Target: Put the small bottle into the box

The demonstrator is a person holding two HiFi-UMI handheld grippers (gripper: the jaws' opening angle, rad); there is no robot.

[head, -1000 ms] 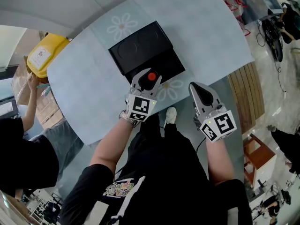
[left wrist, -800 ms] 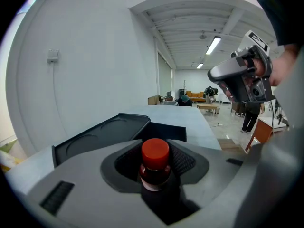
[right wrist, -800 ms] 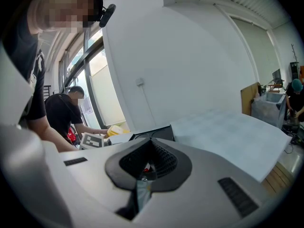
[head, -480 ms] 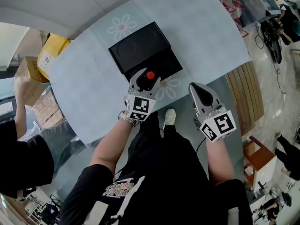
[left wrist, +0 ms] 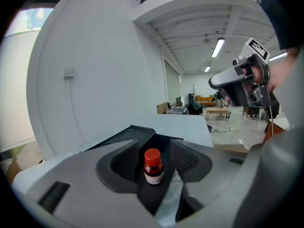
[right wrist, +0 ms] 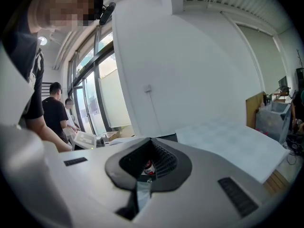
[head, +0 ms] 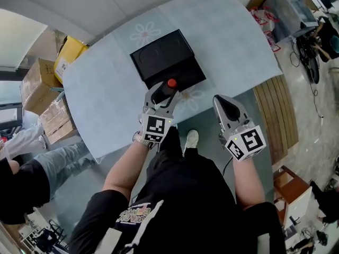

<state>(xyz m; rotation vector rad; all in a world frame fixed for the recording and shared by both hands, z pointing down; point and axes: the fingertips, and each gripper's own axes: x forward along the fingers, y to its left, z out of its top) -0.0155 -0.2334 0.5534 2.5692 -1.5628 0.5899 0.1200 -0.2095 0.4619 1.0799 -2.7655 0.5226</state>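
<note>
Table (head: 106, 89): pale blue, flower print, whole top only in head view. Black box (head: 159, 57) open on it; head view shows two round recesses in far half. Left gripper (head: 165, 93) at box's near half, claw spread wide. Right gripper (head: 221, 100) off table edge, claw pressed together, empty. Small bottle (left wrist: 153, 166) upright in near half, red cap. Left gripper view alone shows clear gap between bottle and each pad. Right gripper view: bottle just sliver behind its jaws.

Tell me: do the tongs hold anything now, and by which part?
Nothing is held. The small bottle stands free on the black box between the open left tongs, untouched. The right tongs are empty.
</note>
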